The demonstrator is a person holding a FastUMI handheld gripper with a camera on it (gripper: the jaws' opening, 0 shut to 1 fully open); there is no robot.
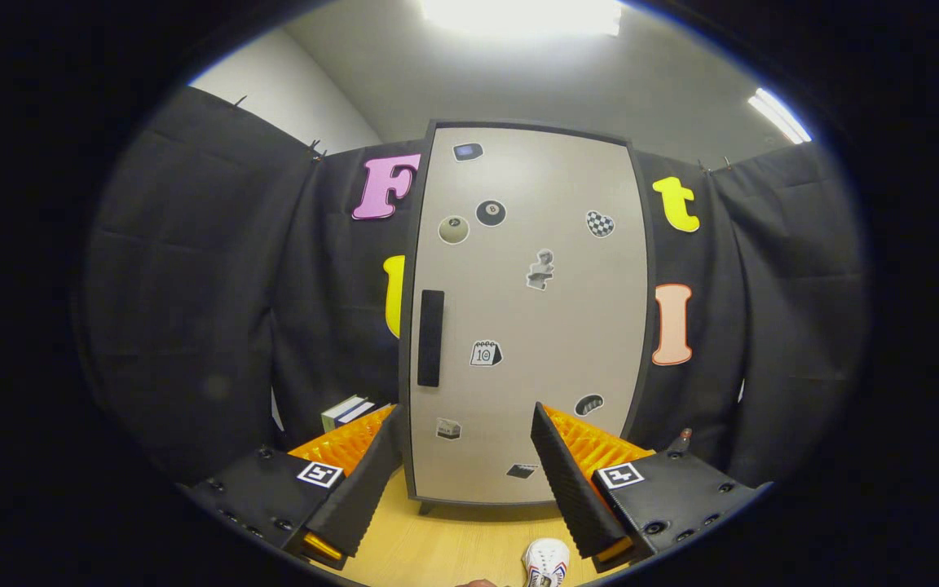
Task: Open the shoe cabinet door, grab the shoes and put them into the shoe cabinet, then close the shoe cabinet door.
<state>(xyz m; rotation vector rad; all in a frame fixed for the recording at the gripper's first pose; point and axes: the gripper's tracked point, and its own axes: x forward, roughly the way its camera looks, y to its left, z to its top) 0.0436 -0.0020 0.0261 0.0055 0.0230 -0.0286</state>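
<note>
**Cabinet door closed; gripper spread ahead of it, nothing held**

The gripper [465, 473] was seen with its fingers wide apart and nothing between them, aimed at the shoe cabinet [528, 318] standing on the desk [453, 546]. The door was closed. Its dark vertical handle [430, 338] was placed near the door's left edge, above the left finger. One white shoe [546, 562] was noted on the desk near the right finger, well short of the cabinet.

Risks judged: the handle looks slim and flush, so the fingers could slip off it; a door swung outward could be blocked by the shoe or gripper if either is left close in front.

A small box [345, 411] was observed left of the cabinet, clear of the door. Stickers were scattered over the door face.
</note>
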